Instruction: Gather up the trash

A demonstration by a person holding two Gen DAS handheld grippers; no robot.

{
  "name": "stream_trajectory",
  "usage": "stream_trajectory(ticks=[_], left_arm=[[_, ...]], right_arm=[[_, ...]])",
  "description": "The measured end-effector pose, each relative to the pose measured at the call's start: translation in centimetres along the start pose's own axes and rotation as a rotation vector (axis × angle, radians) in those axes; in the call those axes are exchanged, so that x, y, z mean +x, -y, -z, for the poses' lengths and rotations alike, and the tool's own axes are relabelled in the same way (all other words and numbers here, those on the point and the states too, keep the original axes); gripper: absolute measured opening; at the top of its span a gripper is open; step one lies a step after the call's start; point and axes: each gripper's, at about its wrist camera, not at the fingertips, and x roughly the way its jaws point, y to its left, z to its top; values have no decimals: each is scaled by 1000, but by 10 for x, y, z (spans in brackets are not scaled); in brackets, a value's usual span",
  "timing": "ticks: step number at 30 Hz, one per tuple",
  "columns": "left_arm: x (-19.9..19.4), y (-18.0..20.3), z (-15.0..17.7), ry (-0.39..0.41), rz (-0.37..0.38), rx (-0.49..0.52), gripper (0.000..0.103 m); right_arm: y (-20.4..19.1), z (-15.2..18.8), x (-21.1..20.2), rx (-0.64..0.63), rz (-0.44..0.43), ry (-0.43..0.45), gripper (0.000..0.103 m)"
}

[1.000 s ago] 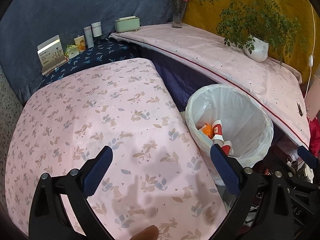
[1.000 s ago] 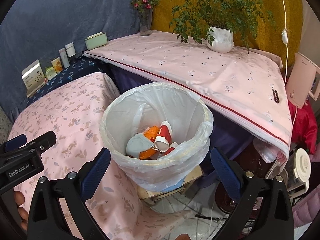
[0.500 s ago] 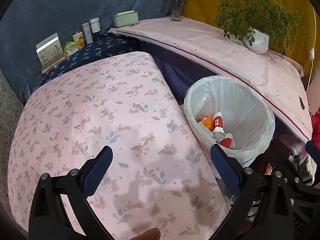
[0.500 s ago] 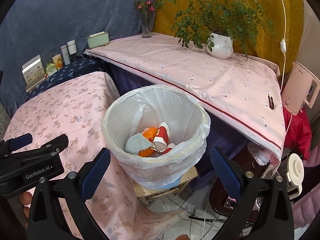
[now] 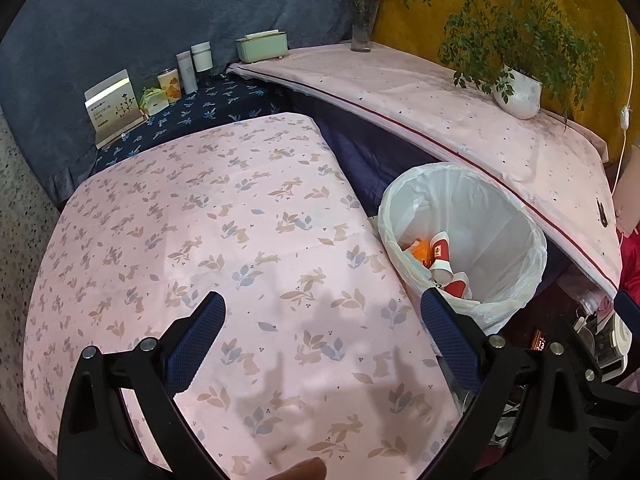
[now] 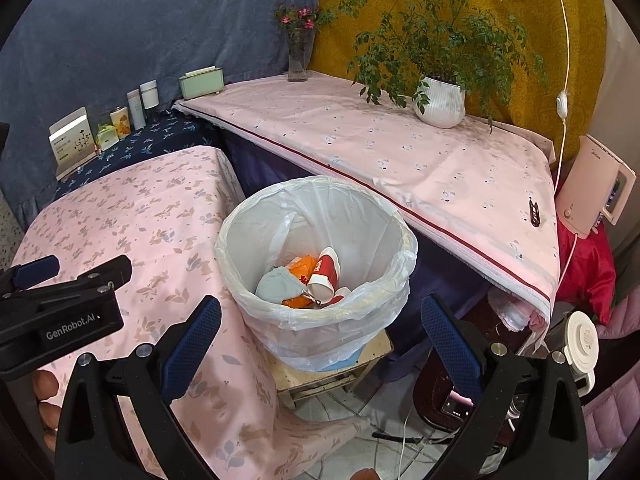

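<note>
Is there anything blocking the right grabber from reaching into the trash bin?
No, nothing visible is in the way. The right gripper is open and empty just in front of the trash bin, whose top is uncovered. Red cups and other trash lie at its bottom.

Wide open stretch of pink rabbit-print tablecloth (image 5: 240, 248) across the centre and left of the left wrist view, bare, nothing standing on it. Clutter only at upper left: card box (image 5: 114, 106), small tins and bottles (image 5: 188, 66), pale green case (image 5: 262, 45). At right, lined trash bin (image 6: 316, 264) squeezed between that table's edge and the overhanging pink-clothed shelf (image 6: 400, 148); mouth clear from above, red cups (image 6: 326, 270) and orange wrapper low inside. Upper right of the right wrist view crowded by potted plant (image 6: 440, 100) and dangling white cord (image 6: 564, 80). Lower right packed with appliances.
</note>
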Motion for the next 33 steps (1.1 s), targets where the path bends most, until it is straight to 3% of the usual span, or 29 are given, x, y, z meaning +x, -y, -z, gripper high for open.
stream_trajectory(ticks=[33], left_arm=[[-17,-2,3,25,-12,-14,94]], right_arm=[[-4,6,-10,-8,-6,2,97]])
